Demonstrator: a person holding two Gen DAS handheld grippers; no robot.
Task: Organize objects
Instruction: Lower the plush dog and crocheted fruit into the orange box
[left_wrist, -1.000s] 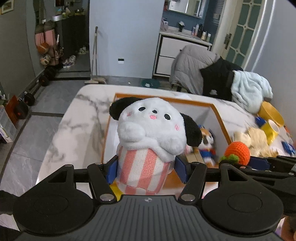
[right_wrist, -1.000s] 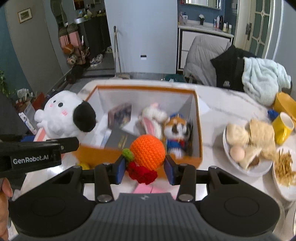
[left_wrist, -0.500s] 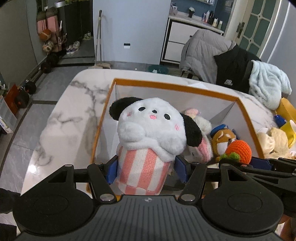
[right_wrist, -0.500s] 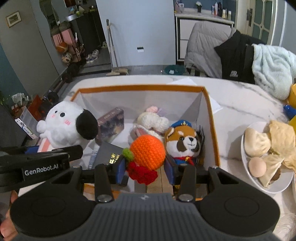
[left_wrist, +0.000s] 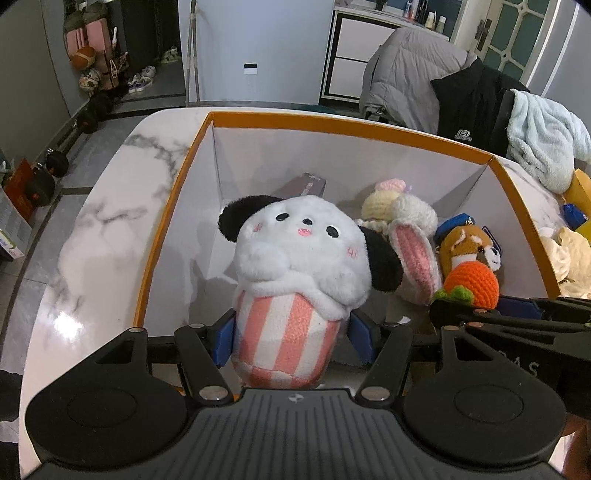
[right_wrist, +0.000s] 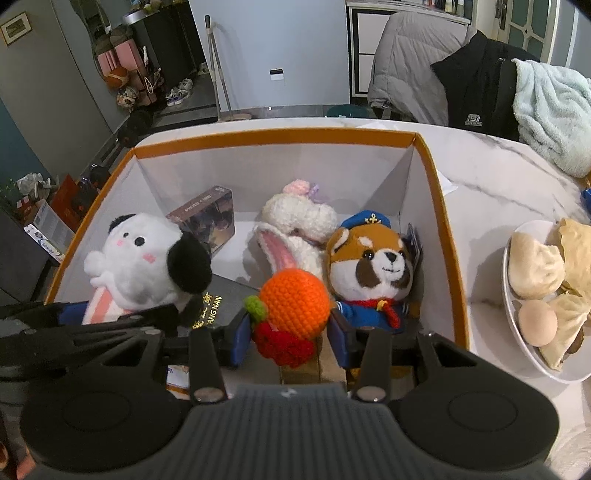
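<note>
My left gripper (left_wrist: 291, 338) is shut on a white plush dog with black ears and a pink striped body (left_wrist: 303, 273), held inside the left half of the orange-rimmed white box (left_wrist: 332, 125). It also shows in the right wrist view (right_wrist: 144, 258). My right gripper (right_wrist: 291, 332) is shut on an orange crochet fruit with a red crochet piece below it (right_wrist: 293, 297), held inside the box (right_wrist: 273, 136) near its front. The fruit also shows in the left wrist view (left_wrist: 471, 284).
In the box lie a red panda plush in a sailor cap (right_wrist: 373, 266), a white bunny plush (right_wrist: 295, 225), a dark picture box (right_wrist: 207, 218) and a black book (right_wrist: 218, 299). A plate of buns and an egg (right_wrist: 535, 280) stands right on the marble table (right_wrist: 491, 173).
Both grippers have moved forward over the box's front rim and down into it, each still holding its toy. The box now fills both views.
</note>
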